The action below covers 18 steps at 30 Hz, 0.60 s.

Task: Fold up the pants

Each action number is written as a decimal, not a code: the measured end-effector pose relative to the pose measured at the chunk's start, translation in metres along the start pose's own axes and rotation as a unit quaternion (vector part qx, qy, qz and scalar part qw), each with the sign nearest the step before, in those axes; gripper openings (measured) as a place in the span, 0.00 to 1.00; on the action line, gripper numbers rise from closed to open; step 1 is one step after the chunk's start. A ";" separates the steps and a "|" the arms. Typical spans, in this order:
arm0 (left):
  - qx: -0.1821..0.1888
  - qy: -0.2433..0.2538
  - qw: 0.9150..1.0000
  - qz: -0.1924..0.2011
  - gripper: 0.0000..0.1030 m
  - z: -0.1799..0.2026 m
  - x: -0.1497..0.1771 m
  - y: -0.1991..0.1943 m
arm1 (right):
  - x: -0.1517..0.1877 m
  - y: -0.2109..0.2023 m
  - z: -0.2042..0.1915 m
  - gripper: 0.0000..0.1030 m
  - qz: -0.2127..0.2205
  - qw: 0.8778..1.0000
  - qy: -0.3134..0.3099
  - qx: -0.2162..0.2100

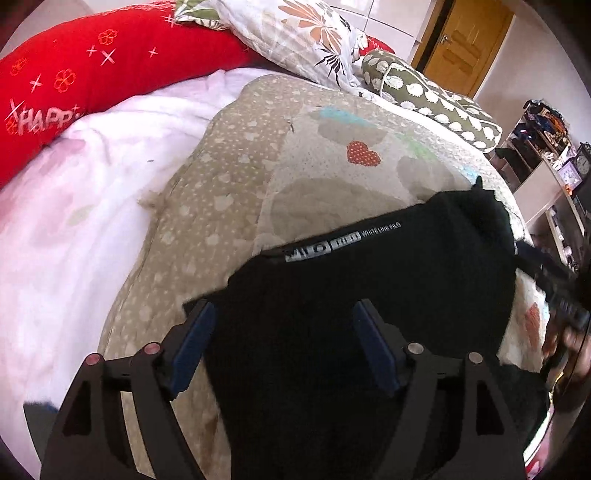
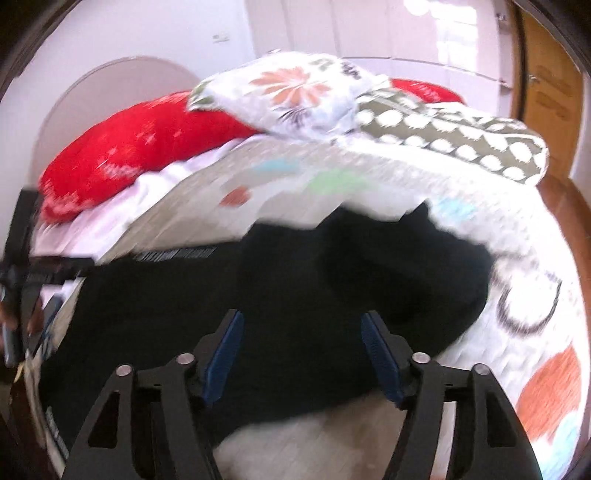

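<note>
The black pants (image 1: 369,288) lie bunched on a patterned quilt (image 1: 295,177) on the bed, a white printed label along their far edge. My left gripper (image 1: 284,317) is open and empty, its blue-padded fingers held above the pants' left part. In the right wrist view the pants (image 2: 295,280) spread across the quilt (image 2: 517,280), blurred by motion. My right gripper (image 2: 301,325) is open and empty above the pants' near edge. The right gripper shows at the right edge of the left wrist view (image 1: 561,295), and the left gripper at the left edge of the right wrist view (image 2: 22,273).
A red pillow (image 1: 92,74), a floral pillow (image 1: 314,33) and an olive patterned bolster (image 1: 436,99) lie at the head of the bed. A white sheet (image 1: 74,221) lies left of the quilt. A wooden door (image 1: 461,40) and cluttered shelves (image 1: 546,155) stand beyond.
</note>
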<state>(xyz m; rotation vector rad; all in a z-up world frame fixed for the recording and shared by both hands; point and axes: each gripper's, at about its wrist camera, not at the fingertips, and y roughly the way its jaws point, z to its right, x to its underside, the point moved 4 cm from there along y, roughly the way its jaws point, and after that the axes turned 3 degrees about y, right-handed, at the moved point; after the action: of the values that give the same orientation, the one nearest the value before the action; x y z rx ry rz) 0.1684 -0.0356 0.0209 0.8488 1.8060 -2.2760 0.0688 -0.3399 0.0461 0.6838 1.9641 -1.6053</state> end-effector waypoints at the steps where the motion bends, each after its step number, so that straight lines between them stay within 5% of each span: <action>1: 0.002 0.002 1.000 -0.002 0.75 0.000 -0.002 0.003 | -0.011 0.008 0.003 0.68 0.003 1.000 0.000 0.012; 11: -0.069 0.066 0.994 -0.049 0.78 0.006 -0.021 0.056 | -0.071 0.085 0.015 0.66 -0.010 0.997 0.000 0.071; 14: -0.084 0.101 0.991 -0.036 0.79 0.015 -0.022 0.059 | -0.070 0.098 0.019 0.11 -0.031 0.996 0.004 0.079; 15: -0.089 0.109 0.989 -0.038 0.79 0.017 -0.022 0.059 | -0.068 0.098 0.021 0.09 -0.034 0.996 0.010 0.082; 16: -0.086 0.111 0.989 -0.041 0.71 0.018 -0.022 0.059 | -0.067 0.093 0.023 0.08 -0.027 0.997 0.021 0.070; 17: -0.064 0.111 0.991 -0.046 0.52 0.021 -0.022 0.058 | -0.066 0.088 0.023 0.07 -0.022 0.997 0.025 0.063; 18: -0.055 0.111 0.991 -0.048 0.49 0.023 -0.021 0.057 | -0.066 0.080 0.024 0.07 -0.013 0.998 0.028 0.056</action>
<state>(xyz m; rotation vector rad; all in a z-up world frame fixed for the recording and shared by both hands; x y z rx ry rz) 0.2015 -0.0783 -0.0148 1.0546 2.0873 -2.1878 0.1729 -0.3538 0.0277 0.7563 1.9424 -1.7400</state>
